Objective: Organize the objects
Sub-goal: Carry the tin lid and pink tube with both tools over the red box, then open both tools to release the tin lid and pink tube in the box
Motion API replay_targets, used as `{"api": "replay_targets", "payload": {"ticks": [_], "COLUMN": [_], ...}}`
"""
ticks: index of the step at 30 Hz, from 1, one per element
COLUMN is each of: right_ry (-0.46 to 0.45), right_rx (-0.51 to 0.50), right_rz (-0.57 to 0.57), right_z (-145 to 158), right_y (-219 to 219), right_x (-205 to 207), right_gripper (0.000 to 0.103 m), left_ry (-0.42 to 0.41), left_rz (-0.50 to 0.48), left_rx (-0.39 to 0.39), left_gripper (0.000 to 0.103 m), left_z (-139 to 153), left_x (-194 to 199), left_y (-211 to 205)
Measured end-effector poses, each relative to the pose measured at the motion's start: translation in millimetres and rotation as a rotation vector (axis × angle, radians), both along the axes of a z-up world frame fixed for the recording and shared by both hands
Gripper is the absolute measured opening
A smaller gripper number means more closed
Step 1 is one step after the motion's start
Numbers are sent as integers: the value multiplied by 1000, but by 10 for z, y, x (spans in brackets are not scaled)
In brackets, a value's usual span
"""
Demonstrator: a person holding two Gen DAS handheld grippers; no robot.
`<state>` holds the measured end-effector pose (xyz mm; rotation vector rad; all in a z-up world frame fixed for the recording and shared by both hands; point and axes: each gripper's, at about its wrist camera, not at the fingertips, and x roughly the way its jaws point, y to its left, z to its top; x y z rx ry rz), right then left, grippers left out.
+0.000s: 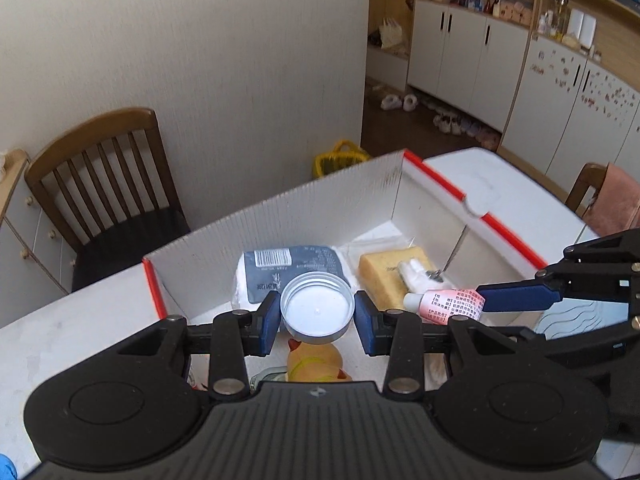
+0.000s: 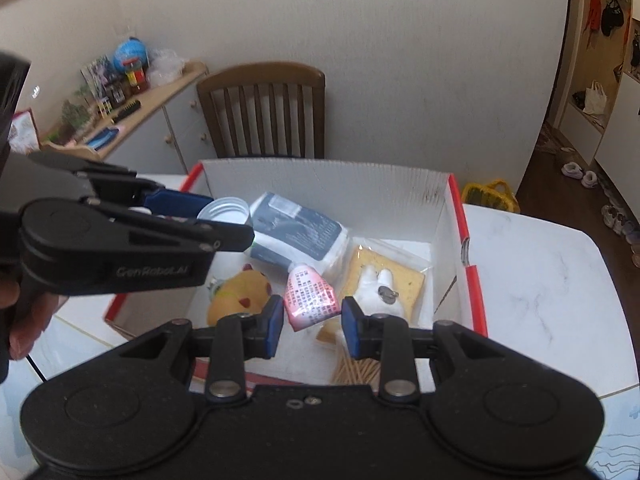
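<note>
Your left gripper clamps a white lid between its fingers above the box; your right gripper clamps a pink tube, a yellow sponge, apparently bagged, just beyond its fingertips.

Cream wall, wooden chair, white cabinets, dark floor.
</note>
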<state>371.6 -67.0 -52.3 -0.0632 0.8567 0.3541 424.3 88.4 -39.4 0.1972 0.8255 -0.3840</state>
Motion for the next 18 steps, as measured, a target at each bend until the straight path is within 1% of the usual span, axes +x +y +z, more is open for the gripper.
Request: {"api": "replay_targets", "payload": {"ticks": [2, 6, 14, 18], "right_ry": [14, 42, 82, 98], "right_rx": [-14, -32, -66, -65], "right_rz": [1, 20, 54, 47], "right_z": [-65, -178, -338, -361], "right_y": [34, 111, 235, 238], "right_x": [43, 101, 132, 147], "right_gripper": [30, 30, 30, 30], "left_ry": [18, 54, 92, 121], "left_rz": [1, -2, -28, -26], "left_rx": [9, 1, 36, 36], "left_gripper": [38, 38, 38, 38], "left_z": [-73, -192, -369, -452], "left_x": [64, 162, 219, 244], "left_y": [-24, -62, -157, -166]}}
